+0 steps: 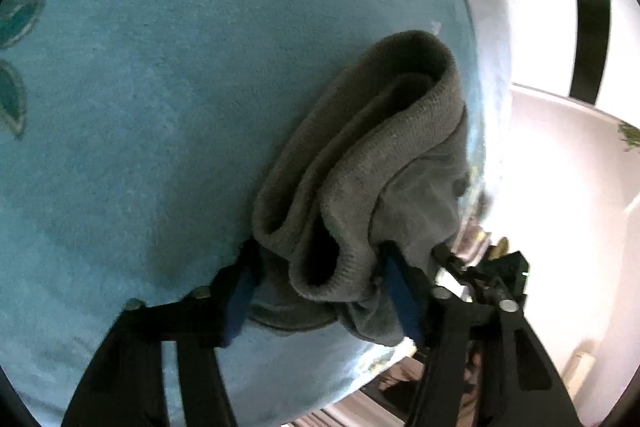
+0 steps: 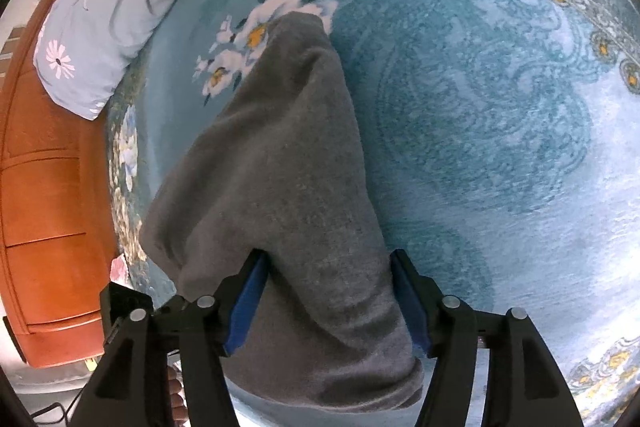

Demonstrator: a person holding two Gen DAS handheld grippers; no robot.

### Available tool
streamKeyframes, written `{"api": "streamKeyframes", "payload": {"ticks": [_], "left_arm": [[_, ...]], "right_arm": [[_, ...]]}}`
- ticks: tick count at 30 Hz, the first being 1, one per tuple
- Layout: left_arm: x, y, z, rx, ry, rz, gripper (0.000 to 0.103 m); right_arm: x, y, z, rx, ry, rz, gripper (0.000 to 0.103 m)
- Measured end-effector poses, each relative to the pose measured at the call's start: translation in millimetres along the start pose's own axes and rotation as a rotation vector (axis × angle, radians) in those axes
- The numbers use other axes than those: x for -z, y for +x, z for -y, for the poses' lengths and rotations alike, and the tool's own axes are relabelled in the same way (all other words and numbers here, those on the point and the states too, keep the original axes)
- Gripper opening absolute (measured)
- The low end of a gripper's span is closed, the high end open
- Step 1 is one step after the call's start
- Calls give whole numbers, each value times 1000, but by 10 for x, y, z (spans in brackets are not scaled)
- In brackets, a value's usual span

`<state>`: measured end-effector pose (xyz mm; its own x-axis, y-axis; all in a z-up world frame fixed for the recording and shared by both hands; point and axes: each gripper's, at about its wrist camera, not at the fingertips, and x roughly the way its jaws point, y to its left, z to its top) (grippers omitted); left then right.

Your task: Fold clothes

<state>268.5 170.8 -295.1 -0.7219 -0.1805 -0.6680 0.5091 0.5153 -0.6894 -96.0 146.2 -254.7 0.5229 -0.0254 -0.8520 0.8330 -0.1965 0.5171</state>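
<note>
A grey garment (image 2: 280, 187), already doubled into thick layers, lies on the blue floral bed (image 2: 500, 147) near its edge. The left gripper (image 1: 320, 283) and right gripper (image 2: 328, 303) each straddle the bundle, apparently clamping it; final folding seems to remain.

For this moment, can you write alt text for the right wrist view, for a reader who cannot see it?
A grey garment lies on a blue patterned blanket, one end running between the blue pads of the right gripper, whose jaws stand apart around it. A pale pillow with a white daisy print sits at upper left, beside an orange wooden bed frame.
</note>
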Motion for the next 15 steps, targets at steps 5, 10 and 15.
{"api": "streamKeyframes", "payload": {"ticks": [5, 10, 15], "left_arm": [[36, -44, 186, -100, -49, 51, 44], [117, -157, 508, -200, -53, 100, 34], [285, -365, 957, -252, -40, 151, 32]], "right_arm": [[52, -65, 13, 34, 41, 5, 58], [58, -167, -39, 2, 73, -18, 30], [28, -524, -162, -62, 34, -37, 27]]}}
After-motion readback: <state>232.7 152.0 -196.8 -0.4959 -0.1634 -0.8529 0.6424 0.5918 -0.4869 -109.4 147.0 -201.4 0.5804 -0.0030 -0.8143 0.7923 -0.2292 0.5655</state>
